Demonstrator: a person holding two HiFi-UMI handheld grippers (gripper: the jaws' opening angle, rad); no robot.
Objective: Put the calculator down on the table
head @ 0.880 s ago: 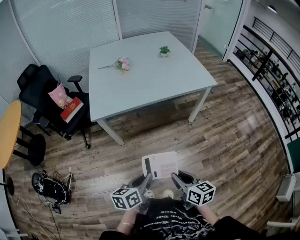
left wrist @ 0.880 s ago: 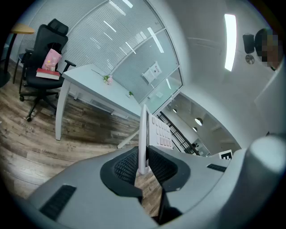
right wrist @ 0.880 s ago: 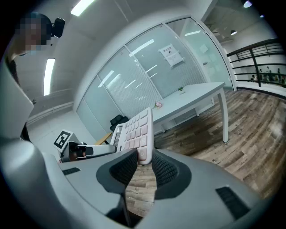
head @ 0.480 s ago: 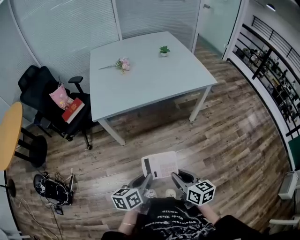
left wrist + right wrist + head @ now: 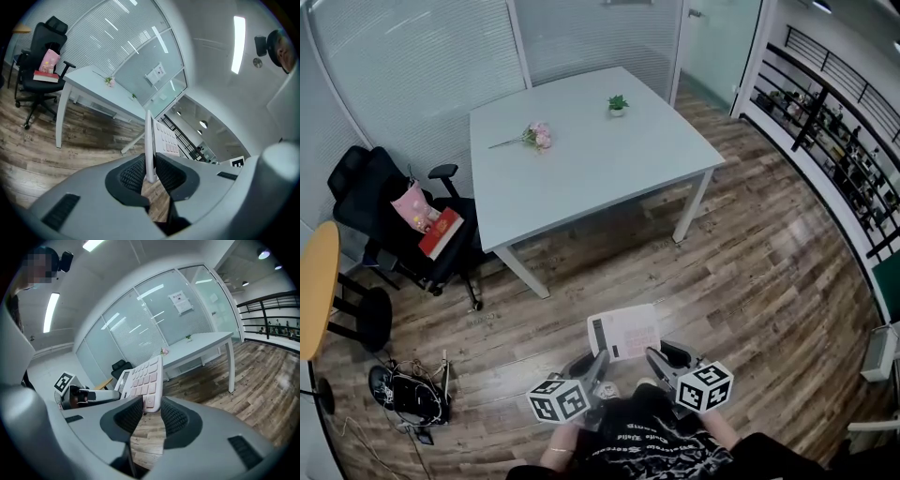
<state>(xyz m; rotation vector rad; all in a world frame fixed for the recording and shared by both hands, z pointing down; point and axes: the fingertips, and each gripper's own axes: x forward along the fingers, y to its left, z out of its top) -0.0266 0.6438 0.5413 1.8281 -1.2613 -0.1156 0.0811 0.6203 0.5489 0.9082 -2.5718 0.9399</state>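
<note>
Far left edge: rim of a yellow round table (image 5: 319,272). Next right, a black office chair (image 5: 361,183) with a pink bag (image 5: 410,204) and a red book (image 5: 441,232) on its seat. Nearer than the chair, a black tangle of cables (image 5: 408,392) lies on the wood floor (image 5: 769,272). Centre, far: white table (image 5: 600,178), with a sprig of flowers (image 5: 534,136) on its left part and a small potted plant (image 5: 618,103) by its far edge, the two well apart. Centre, near: the calculator (image 5: 623,331), up in the air over the floor and well short of the table. It is keys up, with the dark display strip on its left side. Left gripper (image 5: 598,359) pinches the calculator's near left corner. The left gripper view shows the thin body edge-on between the two pads, both pressed against it. Right gripper (image 5: 653,357) pinches the near right corner. The right gripper view shows the key face turned toward the left pad and the corner clamped between the pads. Both grippers slope downward a little. Near edge, below them: the person's dark printed shirt (image 5: 647,445). Far right: a black railing (image 5: 825,112) runs along the floor's edge.
</note>
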